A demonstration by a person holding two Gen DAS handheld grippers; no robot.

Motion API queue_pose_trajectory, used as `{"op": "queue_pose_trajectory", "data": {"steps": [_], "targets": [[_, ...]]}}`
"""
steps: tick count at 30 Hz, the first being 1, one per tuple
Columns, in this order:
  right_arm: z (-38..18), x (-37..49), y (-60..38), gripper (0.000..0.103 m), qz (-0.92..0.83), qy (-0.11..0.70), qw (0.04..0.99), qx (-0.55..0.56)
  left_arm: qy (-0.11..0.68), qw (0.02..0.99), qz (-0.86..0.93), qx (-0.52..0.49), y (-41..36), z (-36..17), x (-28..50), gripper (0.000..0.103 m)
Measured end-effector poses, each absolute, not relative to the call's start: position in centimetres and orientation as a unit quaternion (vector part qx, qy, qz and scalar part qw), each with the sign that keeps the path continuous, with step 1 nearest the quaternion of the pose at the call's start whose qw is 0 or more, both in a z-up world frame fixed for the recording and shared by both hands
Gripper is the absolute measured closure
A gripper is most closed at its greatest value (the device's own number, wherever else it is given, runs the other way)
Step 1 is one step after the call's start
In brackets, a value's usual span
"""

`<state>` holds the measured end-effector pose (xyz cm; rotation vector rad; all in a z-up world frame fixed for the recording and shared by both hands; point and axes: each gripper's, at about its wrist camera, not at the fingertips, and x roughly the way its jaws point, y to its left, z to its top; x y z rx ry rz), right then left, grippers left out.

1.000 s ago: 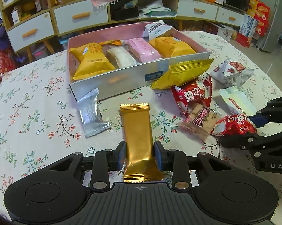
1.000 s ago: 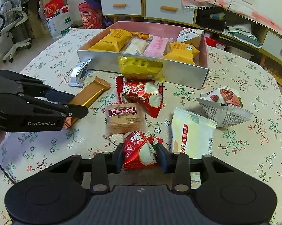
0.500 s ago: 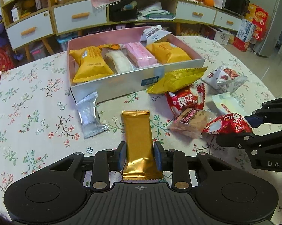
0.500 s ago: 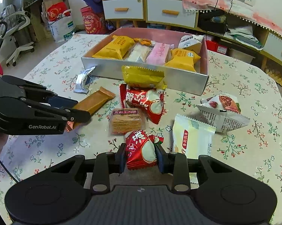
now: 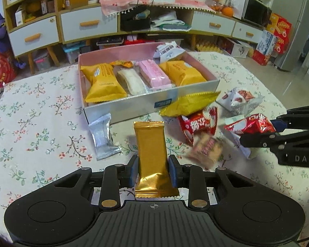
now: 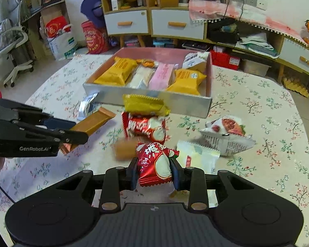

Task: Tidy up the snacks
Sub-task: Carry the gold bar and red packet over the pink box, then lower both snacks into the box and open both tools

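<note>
**Both grippers loaded above the floral table**

While the left gripper [image 5: 152,171] pinches a gold foil bar [image 5: 151,156] between closed fingers, the right gripper [image 6: 154,173] is clamped on a red snack packet [image 6: 154,164]. Both packets hang clear of the tablecloth [image 5: 35,123]. Ahead sits the pink box [image 5: 134,108], holding yellow, white and pink packs. A silver sachet [image 5: 103,138], a yellow bag [image 5: 190,104] and a red-and-white packet [image 5: 197,125] lie just beside its front wall.

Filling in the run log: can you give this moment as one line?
left gripper: shut on gold bar | right gripper: shut on red packet | both lifted | box: part-filled | loose snacks on table
</note>
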<state>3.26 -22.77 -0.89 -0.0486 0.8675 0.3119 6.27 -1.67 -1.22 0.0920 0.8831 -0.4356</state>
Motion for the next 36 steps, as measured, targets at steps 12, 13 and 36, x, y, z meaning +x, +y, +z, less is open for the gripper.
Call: {"op": "queue_pose_trajectory", "data": {"steps": [12, 13, 36], "targets": [[1.9, 5.2, -24.1, 0.099, 0.128, 0.373, 0.919, 0.013, 0.401, 0.894, -0.200, 0.018, -1.2, 0.9, 7.9, 0.075], [2.0, 5.6, -24.1, 0.099, 0.126, 0.371, 0.920, 0.016, 0.401, 0.894, -0.198, 0.016, -1.2, 0.9, 8.1, 0.075], [-0.2, 13.5, -22.7, 0.098, 0.116, 0.378, 0.908, 0.136, 0.394, 0.903, -0.170, -0.025, -2.9, 0.2, 16.1, 0.075]]}}
